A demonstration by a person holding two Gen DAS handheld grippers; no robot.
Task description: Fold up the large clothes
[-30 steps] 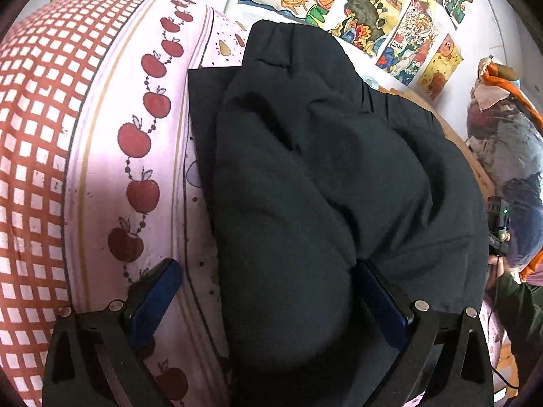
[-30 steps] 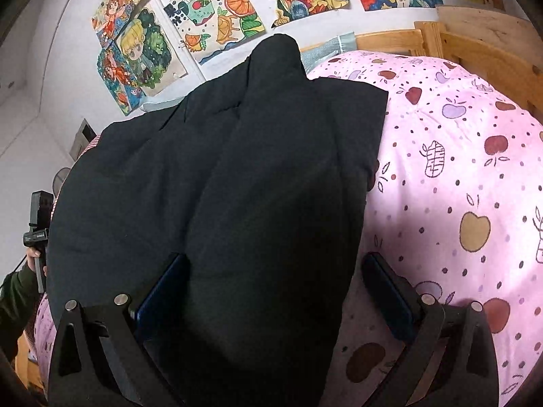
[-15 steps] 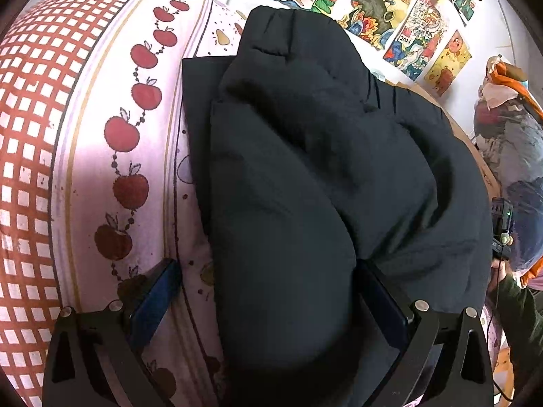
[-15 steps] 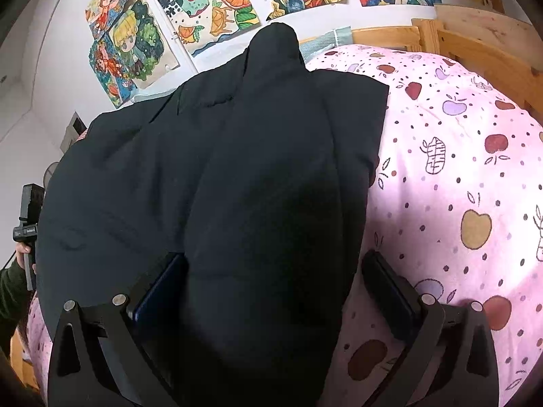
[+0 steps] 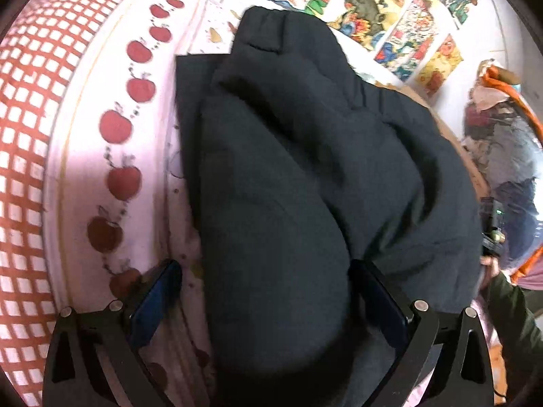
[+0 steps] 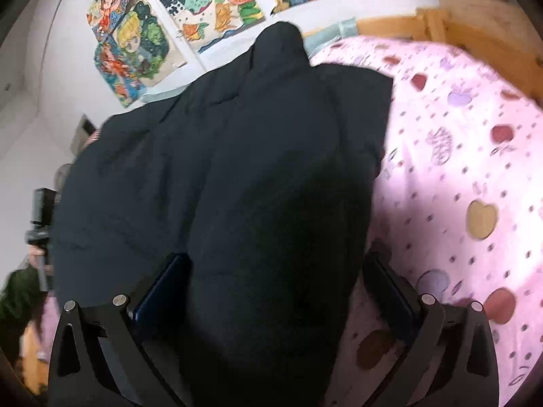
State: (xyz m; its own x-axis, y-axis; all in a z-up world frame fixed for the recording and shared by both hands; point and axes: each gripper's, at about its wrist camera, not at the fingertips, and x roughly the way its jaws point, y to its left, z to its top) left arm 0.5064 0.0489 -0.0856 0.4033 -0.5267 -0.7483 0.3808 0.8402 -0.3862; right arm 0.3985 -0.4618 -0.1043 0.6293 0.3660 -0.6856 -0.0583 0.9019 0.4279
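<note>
Lying across the bed, the black jacket (image 5: 288, 176) fills the centre of both views, its padded bulk folded over itself and resting on the pink apple-print bedsheet (image 6: 468, 156). In the left wrist view the left gripper (image 5: 264, 291) sits at the lower edge of the frame with its jaws spread wide, a thick roll of the jacket bulging between them; the left finger rests against the sheet, the right one against the fabric. The red checked border (image 5: 27, 108) of the sheet curves along the left side of that frame. In the right wrist view the right gripper (image 6: 278, 281) also has its jaws wide apart, straddling a dark fold of the jacket. Colourful drawings (image 6: 135, 40) cover the wall at the top, and a wooden bed frame (image 6: 482, 13) shows at upper right.
</note>
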